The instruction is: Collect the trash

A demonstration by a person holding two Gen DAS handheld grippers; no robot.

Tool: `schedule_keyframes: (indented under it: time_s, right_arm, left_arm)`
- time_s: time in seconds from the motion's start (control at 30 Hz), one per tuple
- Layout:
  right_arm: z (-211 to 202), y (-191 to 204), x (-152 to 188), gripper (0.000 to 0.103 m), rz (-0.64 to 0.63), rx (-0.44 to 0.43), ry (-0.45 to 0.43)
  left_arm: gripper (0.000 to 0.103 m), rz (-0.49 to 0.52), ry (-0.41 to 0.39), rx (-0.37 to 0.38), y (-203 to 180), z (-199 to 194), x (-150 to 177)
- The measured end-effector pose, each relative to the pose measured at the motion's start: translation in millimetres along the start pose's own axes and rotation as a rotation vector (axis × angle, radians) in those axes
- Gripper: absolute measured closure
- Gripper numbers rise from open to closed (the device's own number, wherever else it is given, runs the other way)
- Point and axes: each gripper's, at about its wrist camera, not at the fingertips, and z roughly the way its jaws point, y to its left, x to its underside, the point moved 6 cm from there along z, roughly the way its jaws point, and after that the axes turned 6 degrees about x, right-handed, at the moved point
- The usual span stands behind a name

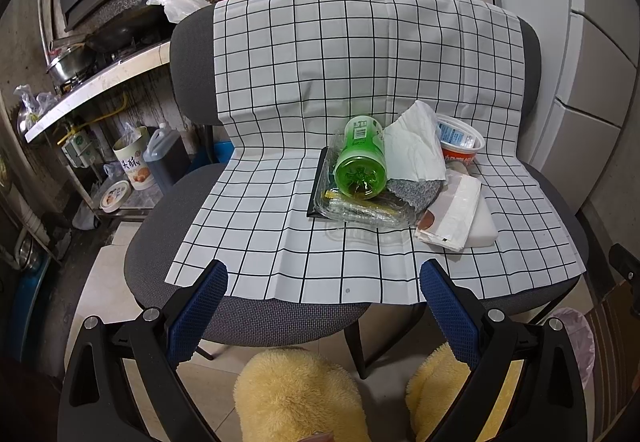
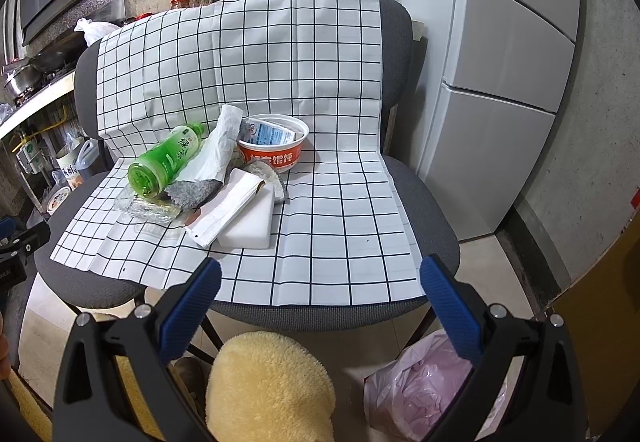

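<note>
A pile of trash lies on a grid-patterned cloth point(image 1: 280, 226) over a grey chair. A green plastic bottle point(image 1: 360, 162) point(image 2: 164, 160) lies on its side on a clear plastic tray point(image 1: 356, 208) point(image 2: 146, 206). Beside it are crumpled white paper point(image 1: 416, 150) point(image 2: 218, 154), a red-and-white instant food bowl point(image 1: 460, 148) point(image 2: 274, 146), a white paper bag point(image 1: 452, 212) point(image 2: 224, 210) and a white foam block point(image 2: 252, 222). My left gripper point(image 1: 322, 282) is open and empty, in front of the chair's edge. My right gripper point(image 2: 320, 280) is open and empty, also short of the pile.
A pink-lined trash bag point(image 2: 416, 390) point(image 1: 576, 342) stands on the floor at the chair's right. Yellow fluffy slippers point(image 1: 300, 398) point(image 2: 272, 390) are below the grippers. A fridge point(image 2: 504, 62) is to the right, a stove counter point(image 1: 92, 82) to the left, shelves of bottles behind.
</note>
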Motion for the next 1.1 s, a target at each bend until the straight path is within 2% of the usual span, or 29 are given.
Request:
schedule_keyframes:
  time_s: [0.8,1.1]
  right_arm:
    - [0.9,-0.9,1.4,0.006,0.002,-0.004,0.008]
    - [21.5,12.5,7.8,0.006,-0.026,-0.026,0.048]
  left_arm:
    - [0.007,-0.004,0.004,-0.008,1.8,1.7,2.8]
    - [0.007,-0.030,0.058,-0.038,14.6,23.2,9.6]
